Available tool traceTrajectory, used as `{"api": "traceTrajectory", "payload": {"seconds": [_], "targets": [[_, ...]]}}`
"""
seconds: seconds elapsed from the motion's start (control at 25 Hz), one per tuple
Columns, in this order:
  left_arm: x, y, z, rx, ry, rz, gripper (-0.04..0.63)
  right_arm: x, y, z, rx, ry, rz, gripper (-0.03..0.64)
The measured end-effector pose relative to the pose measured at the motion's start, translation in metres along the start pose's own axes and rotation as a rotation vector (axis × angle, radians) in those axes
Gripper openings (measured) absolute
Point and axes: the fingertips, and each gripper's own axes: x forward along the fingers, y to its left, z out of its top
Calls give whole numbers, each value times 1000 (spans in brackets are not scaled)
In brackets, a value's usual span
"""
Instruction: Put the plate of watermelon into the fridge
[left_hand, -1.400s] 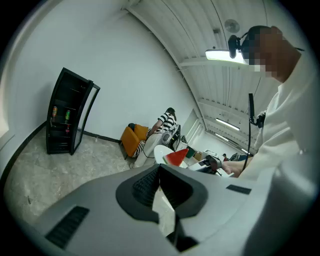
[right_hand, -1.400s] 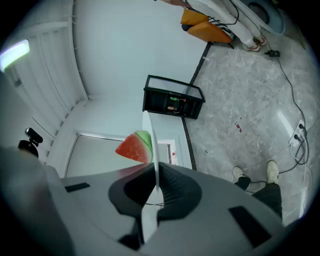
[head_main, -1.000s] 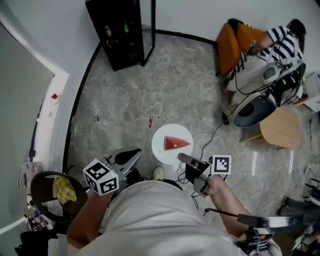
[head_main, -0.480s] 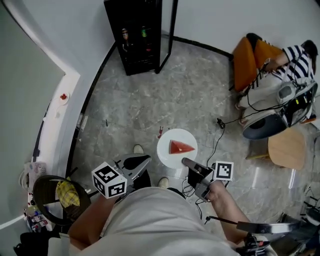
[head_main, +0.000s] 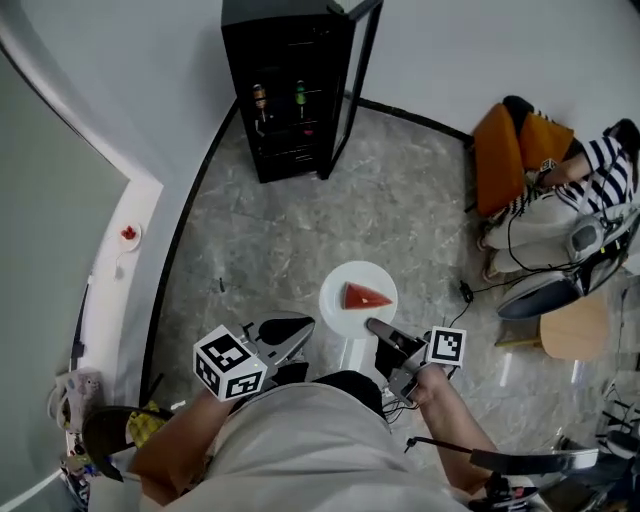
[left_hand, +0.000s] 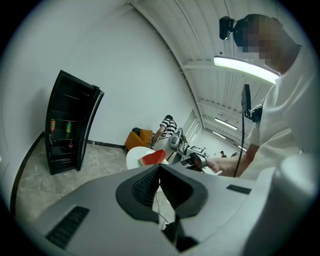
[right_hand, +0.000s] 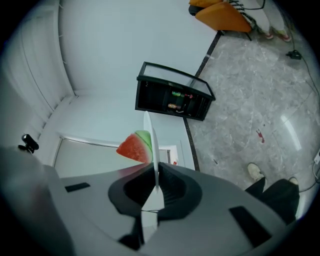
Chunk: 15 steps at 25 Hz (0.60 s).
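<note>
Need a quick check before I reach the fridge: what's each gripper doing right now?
Left gripper: closed, holding nothing.
Right gripper: closed on the rim of the round white plate carrying a red watermelon wedge.

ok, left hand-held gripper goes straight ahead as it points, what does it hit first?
Probably the white plate with the watermelon slice, held by the right hand-held gripper; depth is unclear.

I see a grey marbled floor (head_main: 290, 220) bounded by white walls (head_main: 120, 90) with a black skirting strip (head_main: 415, 116). The black fridge (head_main: 285, 100) stands against the far wall, door open. An orange chair (head_main: 497, 150) sits far right. A round wooden table (head_main: 575, 325) stands at the right. A strip light (left_hand: 244, 68) glows on the ceiling.
</note>
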Motion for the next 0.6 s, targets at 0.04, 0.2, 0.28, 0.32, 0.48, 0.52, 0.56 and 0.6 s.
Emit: {"api": "traceTrajectory", "payload": {"seconds": [0.04,0.2,0.28,0.32,0.48,0.52,0.56,0.6], "targets": [[-5,11,7,3,3,-3,12,15,4,7,-8,1,-3,25],[-20,54,37,-34,-30,-2,12,73,19,39,-25,10,8,23],[-26,72,46,-48,-53,9,12,98,22,52,-25,21,6,25],[-28,82,51,-52,-62,16,12,110,23,61,-29,25,5,24],[-26,130,77,-44,-76,50,12,167,26,103,-41,56,11,25],[-24,140,84,-37,-76,57,12,181,26,113,-45,65,13,24],[-23,150,92,-31,-76,63,12,193,26,123,-49,72,13,25],[-22,159,100,-24,-77,69,12,204,27,132,-53,78,12,25]]}}
